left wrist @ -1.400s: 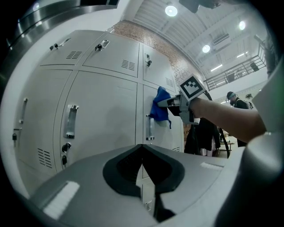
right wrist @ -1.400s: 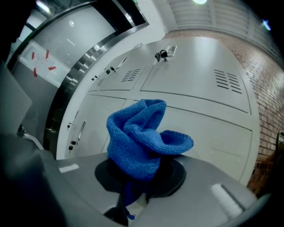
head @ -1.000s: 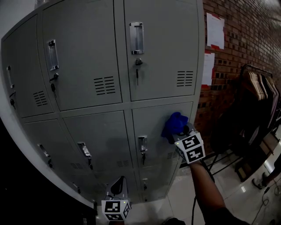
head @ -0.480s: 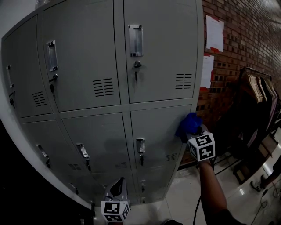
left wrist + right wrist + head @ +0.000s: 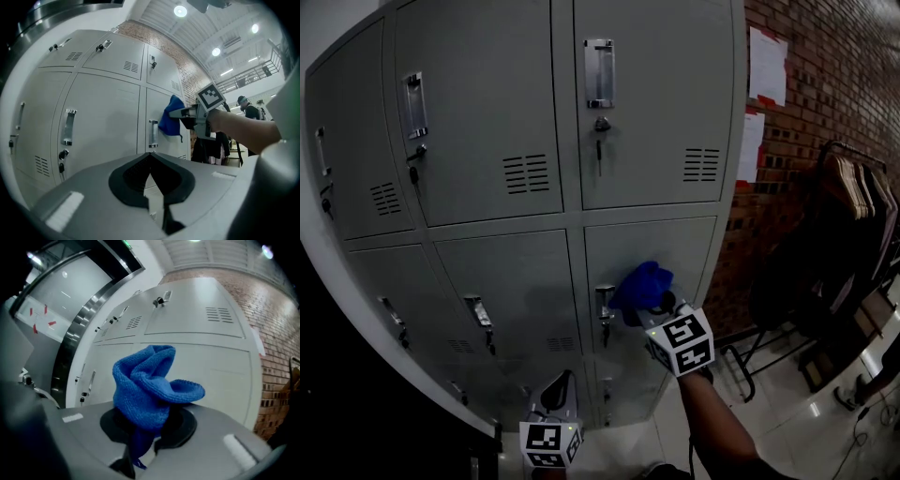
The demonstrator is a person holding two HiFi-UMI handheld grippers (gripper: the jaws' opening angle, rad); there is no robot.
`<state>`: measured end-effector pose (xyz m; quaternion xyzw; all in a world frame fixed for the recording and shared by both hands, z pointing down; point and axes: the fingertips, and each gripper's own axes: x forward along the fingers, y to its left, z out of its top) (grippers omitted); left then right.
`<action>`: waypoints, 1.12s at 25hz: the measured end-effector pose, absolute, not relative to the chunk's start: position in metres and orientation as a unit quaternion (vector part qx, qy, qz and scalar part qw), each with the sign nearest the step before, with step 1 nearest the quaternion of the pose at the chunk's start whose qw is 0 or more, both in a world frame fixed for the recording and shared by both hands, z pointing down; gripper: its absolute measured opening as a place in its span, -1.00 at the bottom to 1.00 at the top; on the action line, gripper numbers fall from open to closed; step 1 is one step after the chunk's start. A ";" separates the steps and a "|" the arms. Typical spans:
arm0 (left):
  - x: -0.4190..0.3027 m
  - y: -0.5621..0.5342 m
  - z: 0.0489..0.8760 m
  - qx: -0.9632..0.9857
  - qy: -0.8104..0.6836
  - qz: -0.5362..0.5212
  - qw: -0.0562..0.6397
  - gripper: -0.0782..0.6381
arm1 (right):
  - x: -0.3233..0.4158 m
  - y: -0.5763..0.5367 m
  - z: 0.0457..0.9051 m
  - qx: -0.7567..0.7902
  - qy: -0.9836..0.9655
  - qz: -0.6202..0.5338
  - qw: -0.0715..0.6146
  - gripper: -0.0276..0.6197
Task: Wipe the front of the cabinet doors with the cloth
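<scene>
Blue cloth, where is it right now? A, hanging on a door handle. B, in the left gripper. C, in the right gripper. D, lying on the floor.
C: the right gripper view shows the right gripper clamped on the blue cloth, while the left gripper holds nothing.

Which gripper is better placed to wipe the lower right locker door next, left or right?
Right. The right gripper is shut on the blue knitted cloth, held up at the lower grey metal locker door beside its handle. The left gripper hangs low, empty, off the doors.
</scene>
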<state>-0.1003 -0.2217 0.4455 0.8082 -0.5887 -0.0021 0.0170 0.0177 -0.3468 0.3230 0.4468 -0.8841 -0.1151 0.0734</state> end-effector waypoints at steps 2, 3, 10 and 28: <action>-0.101 -0.221 0.446 0.807 -0.590 -0.002 0.018 -0.73 | -0.014 -0.345 0.330 0.424 -0.894 -0.121 0.083 -0.67; -0.102 -0.221 0.447 0.806 -0.591 -0.001 0.019 -0.73 | -0.028 -0.344 0.333 0.414 -0.897 -0.126 0.090 -0.67; -0.116 -0.218 0.451 0.795 -0.606 0.001 0.023 -0.73 | -0.055 -0.353 0.344 0.405 -0.895 -0.137 0.125 -0.67; -0.120 -0.224 0.452 0.798 -0.603 0.002 0.023 -0.73 | 0.041 -0.374 0.359 0.494 -0.851 -0.119 0.130 -0.67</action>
